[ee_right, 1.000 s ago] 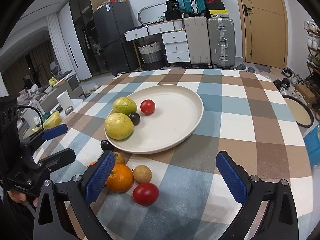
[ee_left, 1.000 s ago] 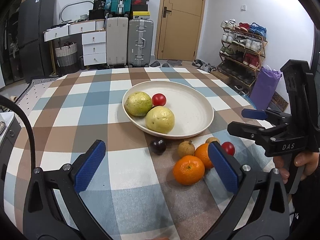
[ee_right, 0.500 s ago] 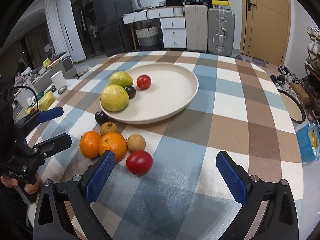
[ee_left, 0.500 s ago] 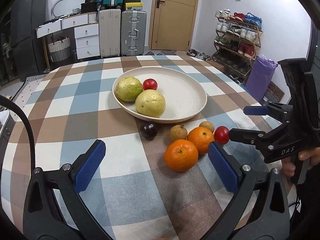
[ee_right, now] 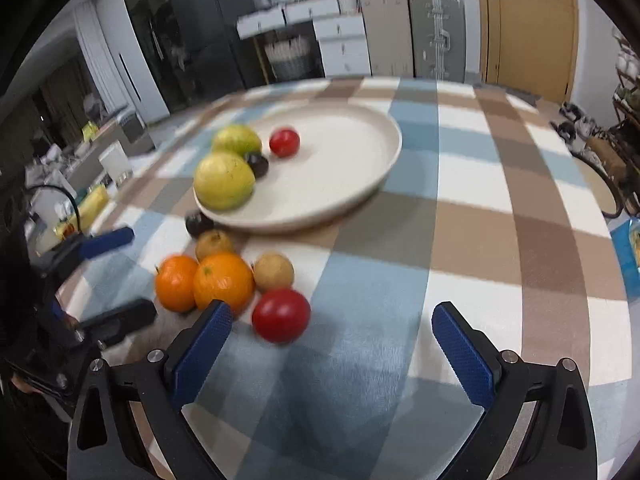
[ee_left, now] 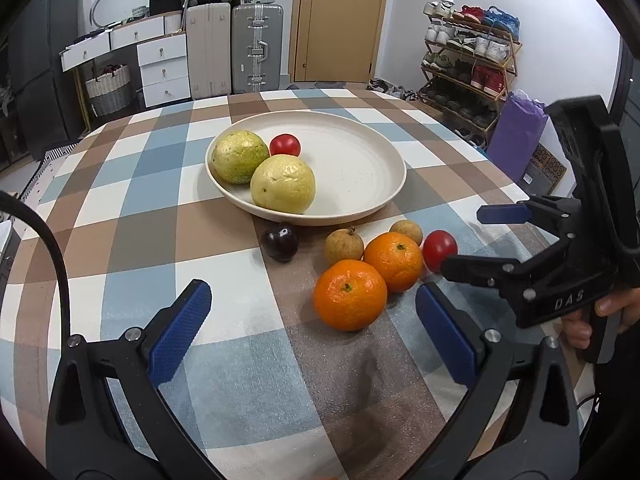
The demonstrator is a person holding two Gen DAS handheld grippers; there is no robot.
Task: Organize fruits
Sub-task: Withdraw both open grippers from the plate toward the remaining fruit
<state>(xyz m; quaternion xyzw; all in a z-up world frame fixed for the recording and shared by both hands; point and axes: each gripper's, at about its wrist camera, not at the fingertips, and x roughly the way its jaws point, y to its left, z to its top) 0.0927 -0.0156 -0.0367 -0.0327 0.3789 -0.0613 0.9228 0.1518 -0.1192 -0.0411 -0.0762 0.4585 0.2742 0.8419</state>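
Left hand-held gripper (ee_left: 312, 320): jaws wide apart with nothing between the blue pads; it hovers over the near part of the tabletop, with the nearer orange just ahead of its right pad.
Right hand-held gripper (ee_right: 332, 344): jaws spread wide and empty; the loose red tomato lies just ahead of the gap, closer to its left pad. In the left wrist view it comes in from the right edge, one black finger reaching in front of that tomato.
Tabletop (ee_left: 132, 184): covered with a checked cloth of blue, brown and white squares.
Plate (ee_left: 360, 160): cream, round, shallow, lying toward the far middle of the tabletop.
On the plate: two yellow-green guavas (ee_left: 283, 184) touching each other at the plate's left side, a small red tomato (ee_left: 285, 145) just behind them, and a dark plum (ee_right: 257, 164) tucked between the guavas and that tomato, seen only in the right wrist view.
Off the plate, near edge side: a second dark plum (ee_left: 280, 241) beside the plate's rim; two brown round fruits (ee_left: 343, 246) close by; two oranges (ee_left: 350, 294) touching each other; a loose red tomato (ee_right: 281, 315) at the right end of the cluster.
Cluster: these loose fruits lie bunched together between the plate and the two grippers.
Picture quality: the right wrist view is blurred, so fine detail there cannot be told.
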